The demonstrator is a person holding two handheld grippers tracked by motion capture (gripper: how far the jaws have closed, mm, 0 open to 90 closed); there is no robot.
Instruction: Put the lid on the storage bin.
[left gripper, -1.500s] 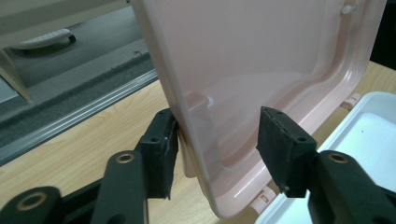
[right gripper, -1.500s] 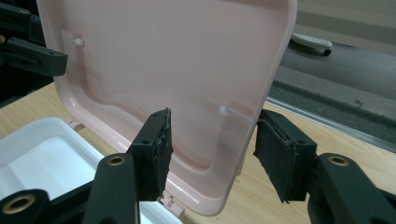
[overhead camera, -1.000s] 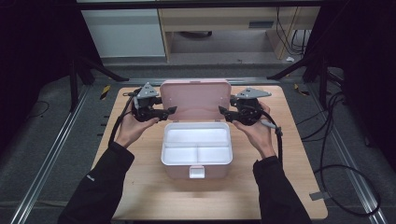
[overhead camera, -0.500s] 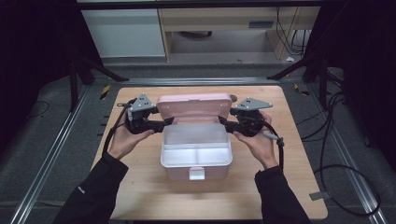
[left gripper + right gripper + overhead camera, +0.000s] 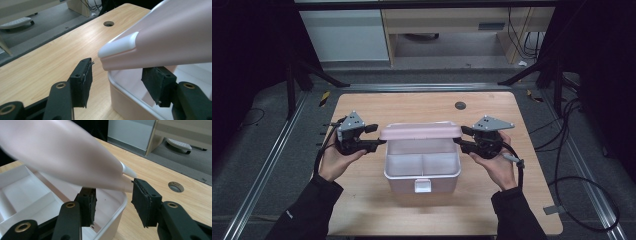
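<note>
A pale pink lunch box point(image 5: 422, 172) with a divided white inside stands mid-table. Its hinged lid point(image 5: 421, 131) hangs half lowered over it. My left gripper point(image 5: 377, 136) is at the lid's left end; in the left gripper view the lid's corner point(image 5: 120, 47) passes over the gap between the jaws point(image 5: 120, 80), one jaw outside the box and one inside, and the pads stand off it. My right gripper point(image 5: 461, 137) mirrors this at the right end. Its jaws point(image 5: 113, 200) have just been closing, with the lid's edge point(image 5: 100, 175) between them and the outer pad close to its tip.
The box has a white latch tab point(image 5: 422, 185) on its near wall. A round cable hole point(image 5: 460, 105) sits in the wooden table point(image 5: 362, 110) behind the box. Metal rails run along both table sides, and cabinets stand on the floor beyond.
The lid has swung from upright and leaning back to half lowered over the box. Both hands came toward the near side and slightly down with it.
</note>
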